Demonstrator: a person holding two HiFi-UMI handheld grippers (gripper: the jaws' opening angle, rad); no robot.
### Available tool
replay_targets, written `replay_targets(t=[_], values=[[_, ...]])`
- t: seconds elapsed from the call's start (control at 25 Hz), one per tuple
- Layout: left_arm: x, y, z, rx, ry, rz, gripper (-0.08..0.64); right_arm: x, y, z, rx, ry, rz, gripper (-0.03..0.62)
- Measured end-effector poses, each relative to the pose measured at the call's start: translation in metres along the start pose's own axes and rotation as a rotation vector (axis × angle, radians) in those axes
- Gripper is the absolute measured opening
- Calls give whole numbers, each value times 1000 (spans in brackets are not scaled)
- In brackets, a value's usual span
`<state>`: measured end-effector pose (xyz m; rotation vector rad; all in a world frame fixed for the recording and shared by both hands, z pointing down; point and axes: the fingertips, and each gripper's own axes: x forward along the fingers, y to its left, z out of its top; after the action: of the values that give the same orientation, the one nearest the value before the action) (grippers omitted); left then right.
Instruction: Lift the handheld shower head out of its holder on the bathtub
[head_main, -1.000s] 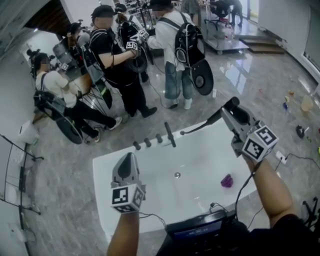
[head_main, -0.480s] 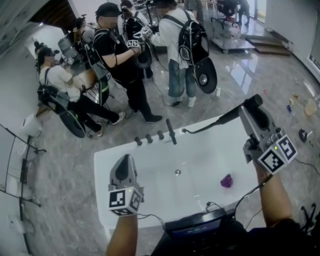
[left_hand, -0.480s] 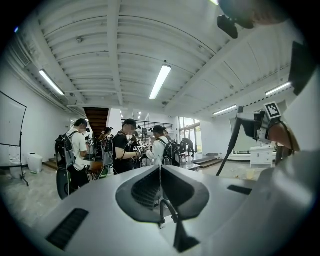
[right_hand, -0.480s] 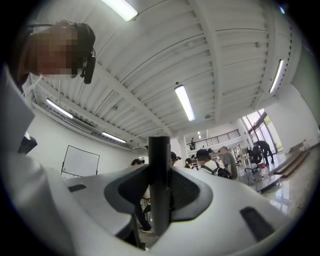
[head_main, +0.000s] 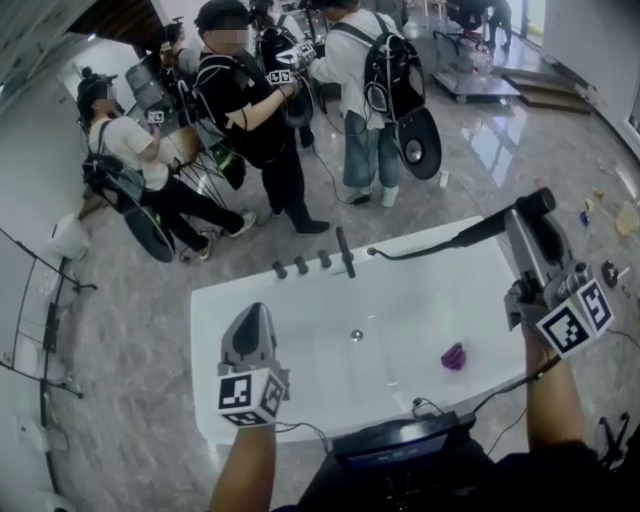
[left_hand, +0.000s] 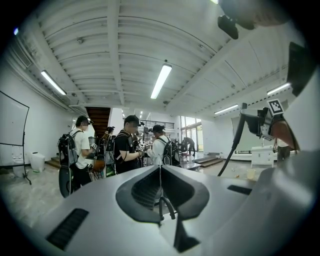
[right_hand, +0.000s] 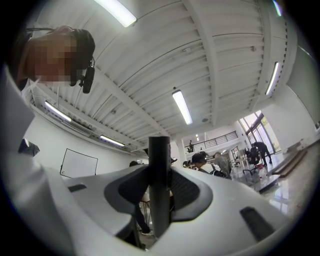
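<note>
The black handheld shower head (head_main: 497, 226) hangs in the air above the right end of the white bathtub (head_main: 400, 300). My right gripper (head_main: 522, 222) is shut on its handle, and the hose trails down to the tub's back rim. In the right gripper view the dark handle (right_hand: 160, 185) stands upright between the jaws. My left gripper (head_main: 250, 315) hovers over the tub's left part, shut and with nothing in it. In the left gripper view its jaws meet in a line (left_hand: 160, 187), and the lifted shower head (left_hand: 239, 132) shows at the right.
A black spout (head_main: 345, 252) and three knobs (head_main: 300, 266) line the tub's back rim. A purple object (head_main: 454, 357) lies in the basin near the drain (head_main: 356, 335). Several people with gear (head_main: 250, 110) stand behind the tub. A black device (head_main: 395, 455) sits at the near rim.
My right gripper has carried the shower head up and to the right, away from the back rim. The left gripper has shifted only a little.
</note>
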<state>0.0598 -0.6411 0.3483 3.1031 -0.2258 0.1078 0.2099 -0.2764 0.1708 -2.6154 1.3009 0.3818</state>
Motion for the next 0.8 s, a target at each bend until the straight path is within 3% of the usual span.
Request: replay_targets(t=[0.32,0.8], values=[[-10,-2,2,8,17,0,15,-9,14,-9,-64,43,15,141],[-22,-3,-13,7,32,-1,15,-19,18,-27,-39,48,10,141]])
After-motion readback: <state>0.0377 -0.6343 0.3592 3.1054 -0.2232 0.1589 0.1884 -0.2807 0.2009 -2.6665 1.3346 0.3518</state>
